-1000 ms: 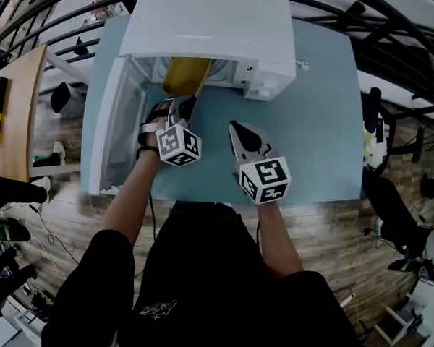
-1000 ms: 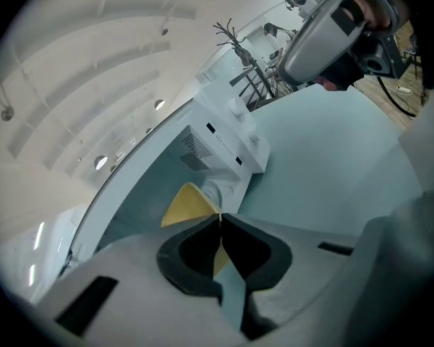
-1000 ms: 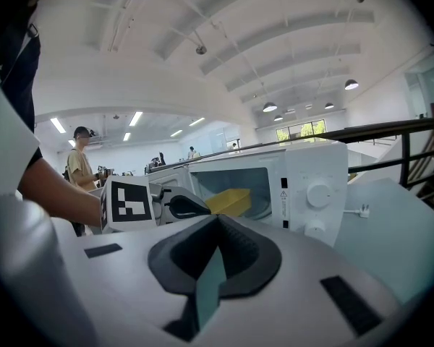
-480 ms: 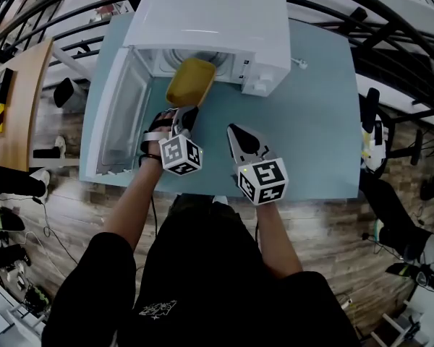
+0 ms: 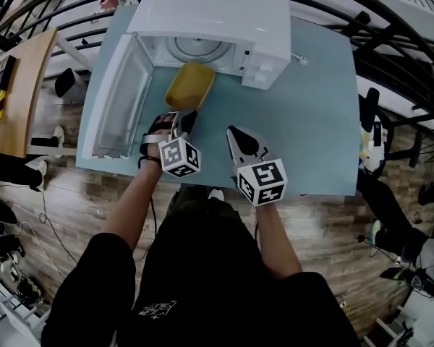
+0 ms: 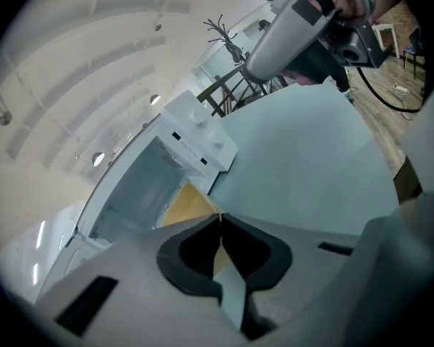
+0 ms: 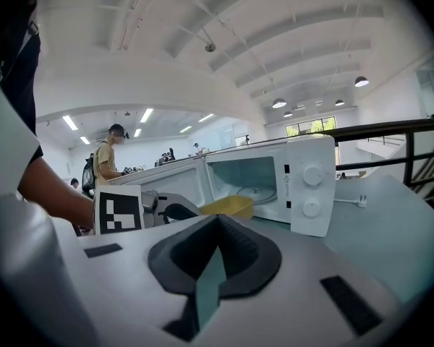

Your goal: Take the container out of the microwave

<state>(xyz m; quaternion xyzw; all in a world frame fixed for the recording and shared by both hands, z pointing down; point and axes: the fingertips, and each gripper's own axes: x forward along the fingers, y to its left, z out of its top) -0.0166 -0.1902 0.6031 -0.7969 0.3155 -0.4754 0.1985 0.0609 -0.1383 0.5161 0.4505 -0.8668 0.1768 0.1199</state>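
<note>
Pulled-out container (image 5: pixel 189 85) now over teal table (image 5: pixel 318 121), outside microwave (image 5: pixel 217 13).

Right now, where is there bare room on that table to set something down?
The widest bare stretch of table lies right of the microwave and the right gripper, out to the table's edge. It is crowded front left: open door, yellow container and left gripper sit close together.

We lose the container's (image 6: pixel 184 204) near rim behind the left tool (image 6: pixel 220 219); from the head view, the microwave's (image 5: pixel 210 13) roof hides most of its cavity.
</note>
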